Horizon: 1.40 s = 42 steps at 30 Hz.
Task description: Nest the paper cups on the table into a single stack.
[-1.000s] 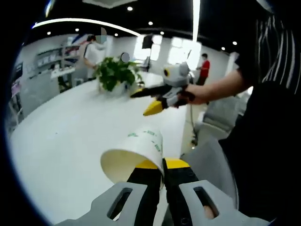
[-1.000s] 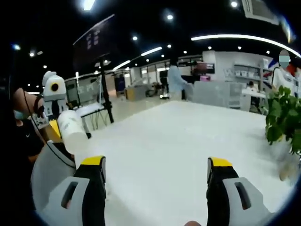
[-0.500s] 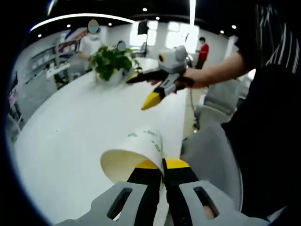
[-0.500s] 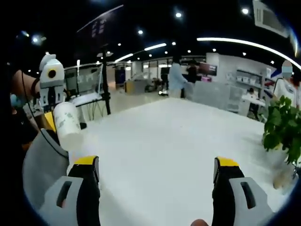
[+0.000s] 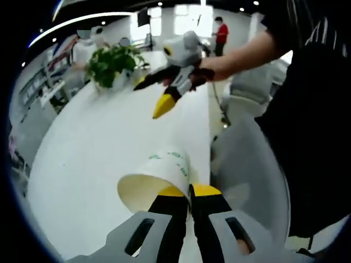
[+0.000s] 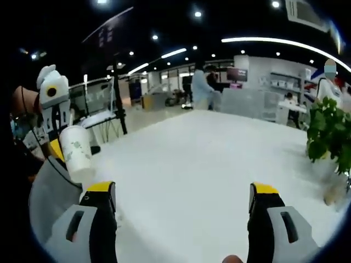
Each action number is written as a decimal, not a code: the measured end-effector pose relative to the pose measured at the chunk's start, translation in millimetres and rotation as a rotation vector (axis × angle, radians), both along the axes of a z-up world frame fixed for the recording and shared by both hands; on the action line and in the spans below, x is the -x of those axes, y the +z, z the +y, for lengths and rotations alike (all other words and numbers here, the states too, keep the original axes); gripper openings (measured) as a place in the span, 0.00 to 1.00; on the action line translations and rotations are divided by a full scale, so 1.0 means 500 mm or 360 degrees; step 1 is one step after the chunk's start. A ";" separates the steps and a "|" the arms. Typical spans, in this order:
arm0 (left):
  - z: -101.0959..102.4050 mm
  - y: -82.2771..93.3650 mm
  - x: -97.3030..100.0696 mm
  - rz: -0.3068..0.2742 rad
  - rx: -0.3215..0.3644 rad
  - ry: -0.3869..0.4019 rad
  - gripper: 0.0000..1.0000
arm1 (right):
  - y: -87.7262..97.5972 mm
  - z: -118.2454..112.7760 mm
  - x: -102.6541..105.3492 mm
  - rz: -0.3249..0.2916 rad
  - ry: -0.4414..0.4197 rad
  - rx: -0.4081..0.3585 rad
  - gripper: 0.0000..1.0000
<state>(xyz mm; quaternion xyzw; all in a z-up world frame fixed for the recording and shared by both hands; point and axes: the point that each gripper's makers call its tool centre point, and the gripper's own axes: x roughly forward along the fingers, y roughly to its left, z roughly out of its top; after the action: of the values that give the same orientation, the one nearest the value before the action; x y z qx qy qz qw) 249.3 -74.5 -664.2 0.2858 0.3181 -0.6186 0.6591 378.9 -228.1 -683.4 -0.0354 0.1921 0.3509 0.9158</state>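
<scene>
A white paper cup with green print [image 5: 156, 181] lies on its side between my left gripper's yellow-tipped jaws [image 5: 190, 191], which are shut on its rim; its open mouth faces the lower left. The same cup [image 6: 75, 150] appears at the left of the right gripper view, held by the left gripper [image 6: 55, 148]. My right gripper [image 6: 182, 189] is open with nothing between its jaws, above the white table [image 6: 192, 159]. In the left gripper view the right gripper [image 5: 151, 96] hovers over the table [image 5: 98, 164], held by a person's hand [image 5: 211, 66].
A potted green plant [image 5: 112, 63] stands on the far end of the table, also seen as the plant [image 6: 329, 137] at the right. A grey chair [image 5: 247, 159] sits by the table edge. People stand in the background.
The left gripper view has tilted down toward the table; the right gripper now sits higher in it. In the right gripper view the held cup stands more upright.
</scene>
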 end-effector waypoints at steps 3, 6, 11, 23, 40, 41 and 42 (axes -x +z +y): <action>-0.008 0.001 -0.003 -0.0018 -0.0018 -0.0034 0.00 | -0.002 0.000 0.002 0.0008 -0.0004 -0.0014 1.00; -0.008 -0.005 -0.007 -0.0015 -0.0097 -0.0078 0.00 | -0.002 -0.003 0.002 0.0005 -0.0014 -0.0032 1.00; 0.004 -0.032 -0.002 -0.0027 -0.0278 -0.0179 0.00 | 0.001 -0.007 0.000 -0.0004 -0.0034 -0.0069 1.00; -0.014 -0.083 0.017 0.0021 -0.0471 -0.0249 0.00 | -0.008 -0.022 0.013 0.0023 -0.0076 -0.0155 1.00; -0.024 -0.143 0.016 -0.0014 -0.0630 -0.0338 0.00 | -0.023 -0.049 0.031 0.0047 -0.0114 -0.0178 0.99; -0.025 -0.143 0.015 -0.0021 -0.0629 -0.0346 0.00 | -0.023 -0.050 0.031 0.0049 -0.0117 -0.0184 0.99; -0.025 -0.144 0.014 -0.0029 -0.0629 -0.0352 0.00 | -0.022 -0.050 0.032 0.0051 -0.0120 -0.0185 0.99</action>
<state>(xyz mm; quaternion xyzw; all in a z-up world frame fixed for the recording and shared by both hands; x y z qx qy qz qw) 242.1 -87.0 -736.2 0.4481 0.3939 -0.6101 0.5213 362.9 -253.1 -694.2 0.0307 0.1872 0.3273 0.9257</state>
